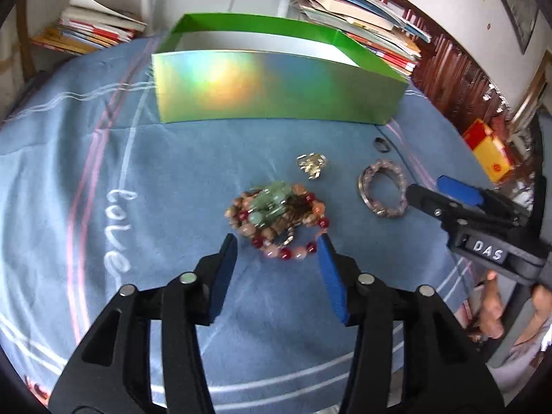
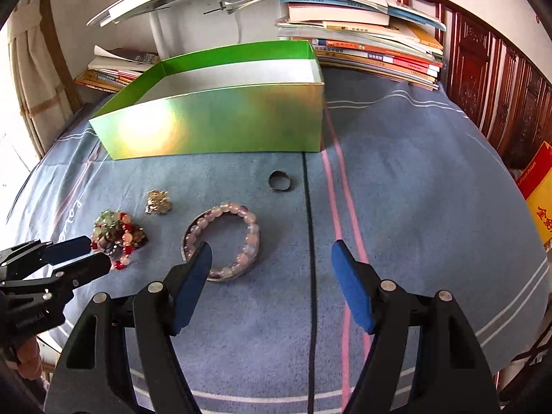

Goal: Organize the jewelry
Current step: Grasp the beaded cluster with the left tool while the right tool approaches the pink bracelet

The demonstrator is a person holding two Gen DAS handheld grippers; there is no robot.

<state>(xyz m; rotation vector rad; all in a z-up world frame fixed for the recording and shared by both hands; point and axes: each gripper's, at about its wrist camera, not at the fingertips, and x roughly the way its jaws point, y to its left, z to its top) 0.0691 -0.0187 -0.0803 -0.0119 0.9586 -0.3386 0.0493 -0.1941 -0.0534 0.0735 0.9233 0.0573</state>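
Left wrist view: your left gripper, jaws spread and empty, straddles the bead bracelet heap on the blue cloth. Lower squarely before pinching. Legible: "love" on cloth, "DAS" on the other tool.

Right wrist view: your right gripper, spread and empty, hangs just beside the pink bracelet; green box lies beyond. Shift left first.

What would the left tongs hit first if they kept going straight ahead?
Probably the pile of mixed bead bracelets, lying just beyond the open left tongs on the blue cloth; depth is uncertain.

Both wrist views tilted down, close over blue cloth, sharing green box, left view leftward.
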